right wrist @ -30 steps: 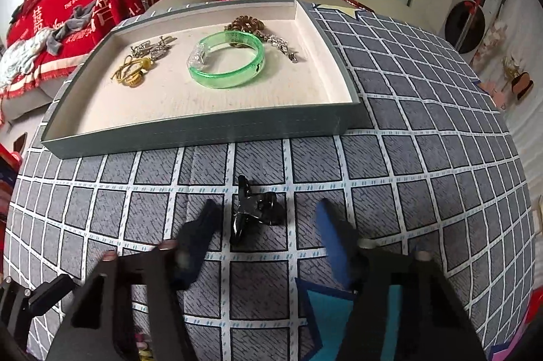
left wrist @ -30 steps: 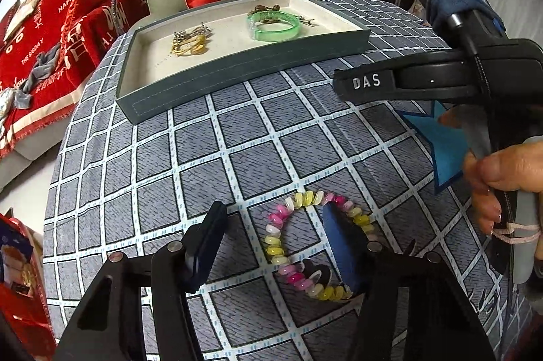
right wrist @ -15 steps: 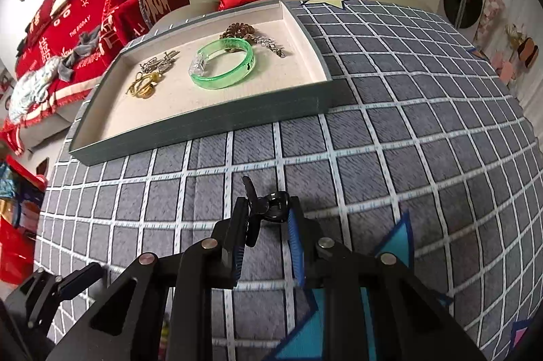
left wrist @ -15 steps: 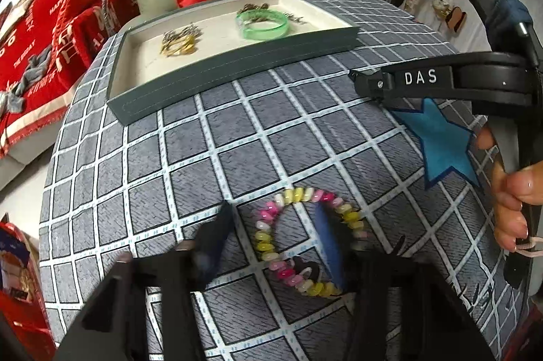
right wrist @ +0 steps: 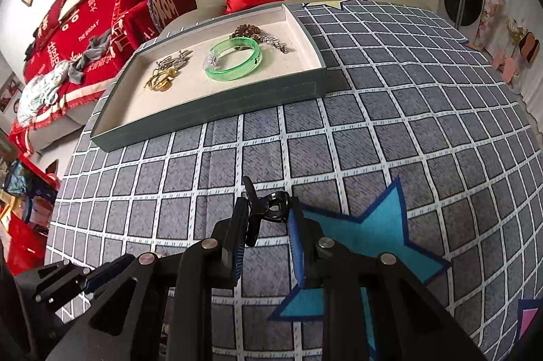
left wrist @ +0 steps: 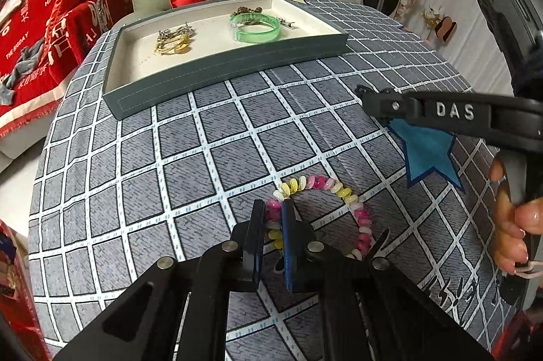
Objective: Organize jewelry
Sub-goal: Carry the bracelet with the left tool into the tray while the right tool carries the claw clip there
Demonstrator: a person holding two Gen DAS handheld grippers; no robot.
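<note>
1. The left gripper (left wrist: 273, 218) has its fingers (left wrist: 257, 225) drawn close together, clamped on the near-left part of a bead bracelet (left wrist: 325, 187). A few pink and yellow beads sit between them.
2. The rest of the bracelet loops out to the right of the fingers, over the checked tabletop (left wrist: 210, 157); whether it rests on the cloth or hangs just above it cannot be told.
3. The right gripper (right wrist: 266, 215) has its fingers (right wrist: 296, 225) narrowed around a small black hair clip (right wrist: 268, 208). The left finger presses the clip's side and the right finger is at its ring end.
4. The clip appears raised off the cloth, over the edge of a blue star patch (right wrist: 370, 235).
5. In the left wrist view the right gripper's body shows at the right edge, its tip above the same star, well to the right of the bracelet.
6. A grey tray (right wrist: 217, 103) stands at the far side of the tabletop, its near wall facing both grippers.
7. Inside it lie a green bangle (right wrist: 234, 62) at centre right, a gold piece (right wrist: 161, 80) with a silver piece just behind it at left, and a brown bead cluster (right wrist: 247, 30) with a silver chain at the back.
8. The tray floor is bare along its near wall and between the gold piece and the bangle.
9. Between the grippers and the tray lies only bare checked cloth.
</note>
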